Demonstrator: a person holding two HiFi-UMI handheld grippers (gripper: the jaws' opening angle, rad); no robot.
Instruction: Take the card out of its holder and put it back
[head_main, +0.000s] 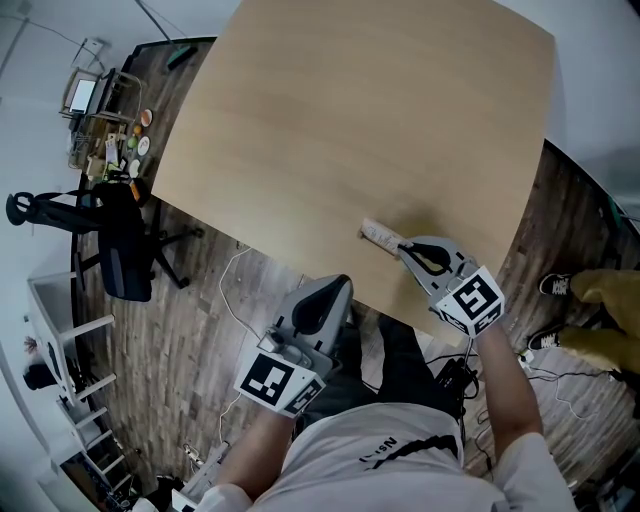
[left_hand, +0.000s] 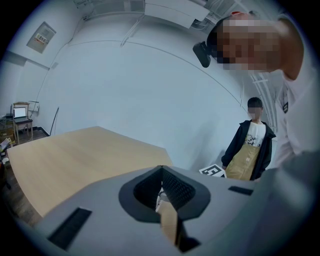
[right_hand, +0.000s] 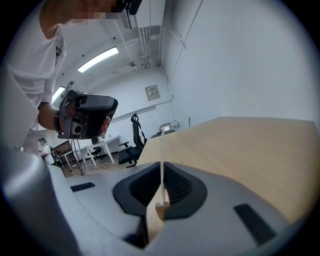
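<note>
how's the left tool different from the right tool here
The right tool reaches over the table edge; the left tool stops short of it. The right tool is shut on the card; the left tool is shut on nothing. Both are hand-held.

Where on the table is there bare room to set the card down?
Nearly all the table is bare, from the far edge to the left edge. Only the near edge is crowded, where the right gripper grips the card.
</note>
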